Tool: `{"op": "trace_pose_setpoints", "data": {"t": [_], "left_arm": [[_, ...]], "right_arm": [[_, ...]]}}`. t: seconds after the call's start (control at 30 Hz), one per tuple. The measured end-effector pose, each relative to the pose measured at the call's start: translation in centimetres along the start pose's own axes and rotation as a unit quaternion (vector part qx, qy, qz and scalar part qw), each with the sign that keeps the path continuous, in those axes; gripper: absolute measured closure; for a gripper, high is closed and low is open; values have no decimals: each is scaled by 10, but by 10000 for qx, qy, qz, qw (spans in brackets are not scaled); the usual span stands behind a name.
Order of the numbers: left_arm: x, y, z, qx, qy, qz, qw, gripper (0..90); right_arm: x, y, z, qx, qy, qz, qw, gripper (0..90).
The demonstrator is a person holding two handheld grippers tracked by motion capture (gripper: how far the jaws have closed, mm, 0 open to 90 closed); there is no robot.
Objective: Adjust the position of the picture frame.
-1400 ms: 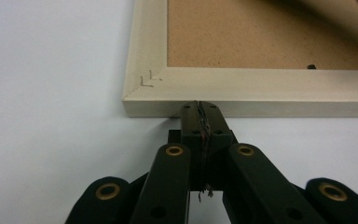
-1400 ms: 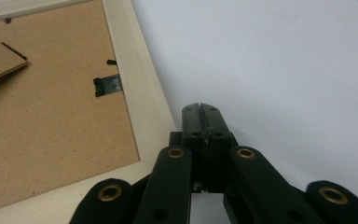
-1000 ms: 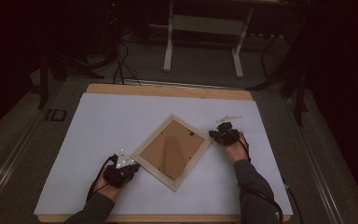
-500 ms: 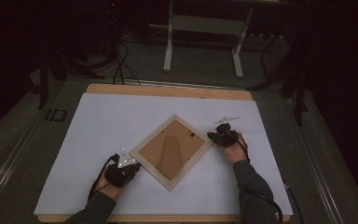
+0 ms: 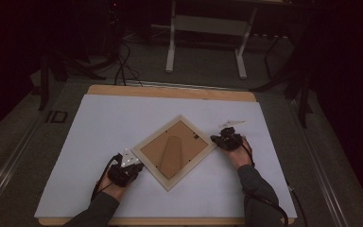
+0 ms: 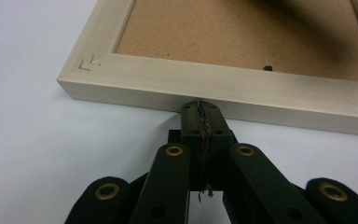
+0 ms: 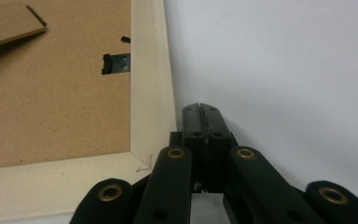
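Observation:
A cream-framed picture frame (image 5: 174,152) lies face down on the white sheet, turned like a diamond, with its brown backing board and easel stand up. My left gripper (image 5: 136,166) is shut at the frame's lower-left side. In the left gripper view its tips (image 6: 200,105) touch the frame's outer edge (image 6: 261,93), near a corner with pencil marks. My right gripper (image 5: 214,138) is shut at the frame's right corner. In the right gripper view the gripper (image 7: 200,108) lies on the sheet just beside the moulding (image 7: 149,70). A black clip (image 7: 116,63) holds the backing.
The white sheet (image 5: 123,118) covers most of a wooden table (image 5: 170,91), with bare wood along the far edge. Beyond it are a dark floor with cables (image 5: 120,71) and the white legs of a stand (image 5: 170,56). Open sheet surrounds the frame.

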State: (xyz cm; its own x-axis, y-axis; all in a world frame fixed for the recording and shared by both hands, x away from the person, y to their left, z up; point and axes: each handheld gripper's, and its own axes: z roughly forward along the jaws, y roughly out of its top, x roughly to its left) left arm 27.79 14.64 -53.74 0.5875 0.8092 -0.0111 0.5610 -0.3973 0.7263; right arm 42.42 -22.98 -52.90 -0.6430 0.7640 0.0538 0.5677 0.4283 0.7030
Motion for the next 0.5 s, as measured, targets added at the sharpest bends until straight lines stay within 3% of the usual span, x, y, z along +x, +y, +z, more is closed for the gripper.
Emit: {"op": "trace_pose_setpoints", "data": {"t": [0.5], "left_arm": [[12,9,5,121,100,-133,9998,900]], "right_arm": [[9,-7,-8,31,-45,-224,9997,899]]}}
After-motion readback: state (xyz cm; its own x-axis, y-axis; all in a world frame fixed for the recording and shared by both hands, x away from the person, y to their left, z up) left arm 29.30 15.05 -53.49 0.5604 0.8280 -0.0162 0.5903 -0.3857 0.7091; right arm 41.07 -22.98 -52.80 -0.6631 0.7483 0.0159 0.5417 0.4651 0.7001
